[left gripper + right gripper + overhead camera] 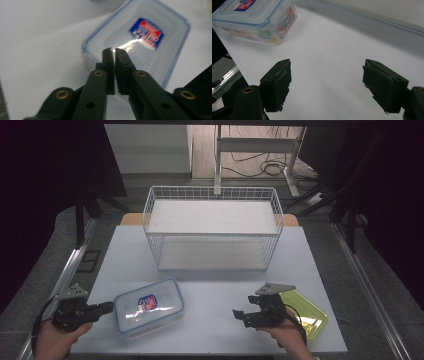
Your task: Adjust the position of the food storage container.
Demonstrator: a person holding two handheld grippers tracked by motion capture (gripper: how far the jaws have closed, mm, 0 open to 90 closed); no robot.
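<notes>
At the near edge of the white tabletop [300, 255], the left gripper [106, 308] lies low in the person's left hand [56, 338], its 2 black jaws pressed together with nothing between them. In the left gripper view the tips sit over the near corner of the clear rectangular plastic food container with a blue-rimmed lid and a blue-and-red label [140, 50]; whether they touch it cannot be told. In the high view that container [149, 306] rests flat on the tabletop just beside the left gripper's tips, at the front left.

The right gripper [243, 316], held in the right hand [290, 339], is well apart from the container, on the front right. Its jaws stand wide apart and hold nothing, with bare tabletop between them in the right gripper view, where the container [257, 20] lies farther off. Just behind the right hand lies a flat yellow-green translucent plastic tray [312, 312].

Farther back, at mid-table, stands a white wire 2-tier rack with 2 pale shelves [213, 227].
</notes>
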